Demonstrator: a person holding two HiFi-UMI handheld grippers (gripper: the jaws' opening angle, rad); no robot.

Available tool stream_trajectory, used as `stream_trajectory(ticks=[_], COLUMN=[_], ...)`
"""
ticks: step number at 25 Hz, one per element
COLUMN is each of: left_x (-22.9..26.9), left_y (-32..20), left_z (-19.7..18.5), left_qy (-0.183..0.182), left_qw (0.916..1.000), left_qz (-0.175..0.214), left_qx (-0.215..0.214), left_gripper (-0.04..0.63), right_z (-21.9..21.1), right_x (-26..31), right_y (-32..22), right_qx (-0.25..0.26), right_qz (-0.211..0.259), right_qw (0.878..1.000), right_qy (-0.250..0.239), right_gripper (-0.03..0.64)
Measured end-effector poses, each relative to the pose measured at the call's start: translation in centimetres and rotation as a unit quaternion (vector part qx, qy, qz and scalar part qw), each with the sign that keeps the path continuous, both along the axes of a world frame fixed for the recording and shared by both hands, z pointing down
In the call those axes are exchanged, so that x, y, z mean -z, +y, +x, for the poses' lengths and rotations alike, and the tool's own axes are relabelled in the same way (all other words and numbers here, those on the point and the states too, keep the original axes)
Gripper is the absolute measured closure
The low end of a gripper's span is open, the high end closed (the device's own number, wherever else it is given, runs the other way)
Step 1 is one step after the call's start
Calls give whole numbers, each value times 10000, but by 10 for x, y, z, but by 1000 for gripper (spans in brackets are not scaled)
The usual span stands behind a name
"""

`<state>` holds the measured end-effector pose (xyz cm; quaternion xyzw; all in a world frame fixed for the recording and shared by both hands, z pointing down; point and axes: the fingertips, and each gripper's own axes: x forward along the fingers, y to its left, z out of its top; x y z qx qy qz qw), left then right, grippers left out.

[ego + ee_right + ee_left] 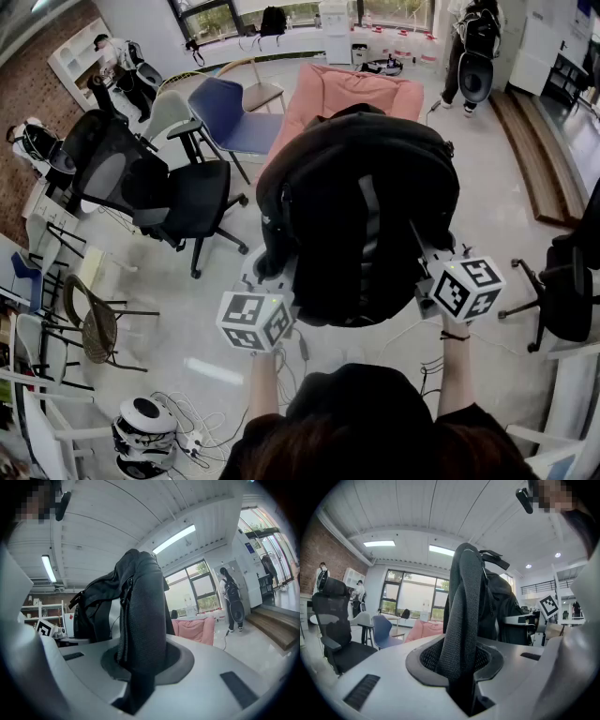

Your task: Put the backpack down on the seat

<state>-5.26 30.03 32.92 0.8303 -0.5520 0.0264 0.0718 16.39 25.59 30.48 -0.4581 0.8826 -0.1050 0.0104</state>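
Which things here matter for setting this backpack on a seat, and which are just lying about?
Job: backpack; left tongs and right tongs, both shut on its straps; pink seat ahead, the likely target.
Lying about: black office chair; blue chair; wire chair; floor cables.

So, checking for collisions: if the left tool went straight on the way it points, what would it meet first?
The left tool would meet the backpack strap it grips first; beyond, probably the pink seat, though depth is unclear.

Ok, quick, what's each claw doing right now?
Left claw: closed on a strap of the black backpack.
Right claw: closed on its other strap.
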Motion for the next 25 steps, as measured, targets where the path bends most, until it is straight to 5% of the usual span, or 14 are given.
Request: stream_trajectory(ticks=[25], left_x=[-23], left_y=[-22], left_z=[9], left_qy=[78], left_qw=[9990], left_qz=[-352], left_qx=[258], left_gripper=[500], right_z=[6], right_x=[-22], right_y=[-36], right_qx=[219], right_qz=[-371], right_qw=[9991], right_qy=[30], right_gripper=[558])
